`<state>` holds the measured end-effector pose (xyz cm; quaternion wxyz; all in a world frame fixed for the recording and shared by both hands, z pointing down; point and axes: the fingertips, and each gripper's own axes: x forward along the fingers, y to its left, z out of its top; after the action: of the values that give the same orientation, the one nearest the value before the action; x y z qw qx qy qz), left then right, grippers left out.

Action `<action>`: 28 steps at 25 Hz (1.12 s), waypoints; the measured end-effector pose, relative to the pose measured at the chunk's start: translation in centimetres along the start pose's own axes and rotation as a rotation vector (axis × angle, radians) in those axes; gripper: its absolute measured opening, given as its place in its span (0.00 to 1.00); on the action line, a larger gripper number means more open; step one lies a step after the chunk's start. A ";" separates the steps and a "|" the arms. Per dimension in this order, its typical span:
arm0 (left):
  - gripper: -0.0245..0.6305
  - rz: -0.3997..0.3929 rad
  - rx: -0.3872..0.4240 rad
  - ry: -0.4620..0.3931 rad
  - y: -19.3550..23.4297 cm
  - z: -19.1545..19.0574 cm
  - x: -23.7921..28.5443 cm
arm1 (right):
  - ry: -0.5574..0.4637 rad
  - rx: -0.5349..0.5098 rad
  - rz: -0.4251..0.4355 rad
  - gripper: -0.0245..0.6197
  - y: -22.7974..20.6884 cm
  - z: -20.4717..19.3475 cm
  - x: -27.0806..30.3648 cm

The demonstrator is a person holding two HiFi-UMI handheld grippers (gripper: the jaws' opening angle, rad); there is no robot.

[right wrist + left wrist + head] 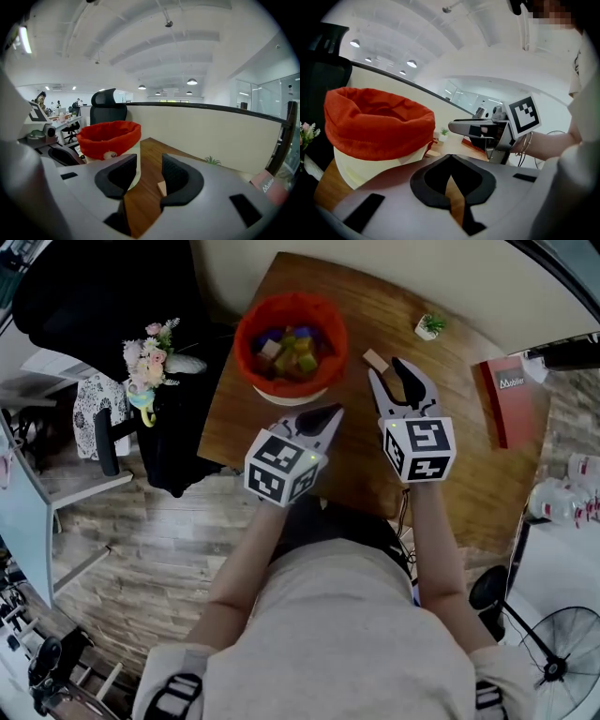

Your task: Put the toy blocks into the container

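A red fabric-lined container (291, 343) stands at the table's back left, with several coloured toy blocks (292, 351) inside. One plain wooden block (375, 360) lies on the table to its right. My right gripper (386, 373) hovers just short of that block, open, with only bare table between its jaws. In the right gripper view the block (162, 188) shows low beside the right jaw, partly hidden. My left gripper (330, 412) is shut and empty near the container's front. In the left gripper view its tips (450, 158) meet, and the container (379, 122) rises close at the left.
A small potted plant (429, 326) and a red book (506, 399) sit at the table's right side. A black office chair (103, 296) and a flower bunch (150, 357) stand left of the table (234, 418). A fan (562, 652) stands at the lower right.
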<state>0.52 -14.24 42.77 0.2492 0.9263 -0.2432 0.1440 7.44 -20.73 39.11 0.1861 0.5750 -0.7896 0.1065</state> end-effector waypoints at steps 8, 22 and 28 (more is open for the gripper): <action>0.06 -0.038 0.016 0.069 -0.2 -1.6 2.7 | 0.095 0.073 -0.022 0.30 -1.9 -4.7 0.7; 0.06 -0.058 -0.013 0.133 0.8 -4.3 5.8 | 0.226 0.089 -0.018 0.32 -4.4 -10.5 5.5; 0.06 -0.059 -0.030 0.143 1.1 -4.6 6.6 | 0.290 0.080 0.003 0.34 -4.7 -13.0 7.5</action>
<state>4.78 -15.16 49.59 0.2839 0.9166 -0.1994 0.1986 12.12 -23.77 53.85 0.2748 0.5595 -0.7503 0.2202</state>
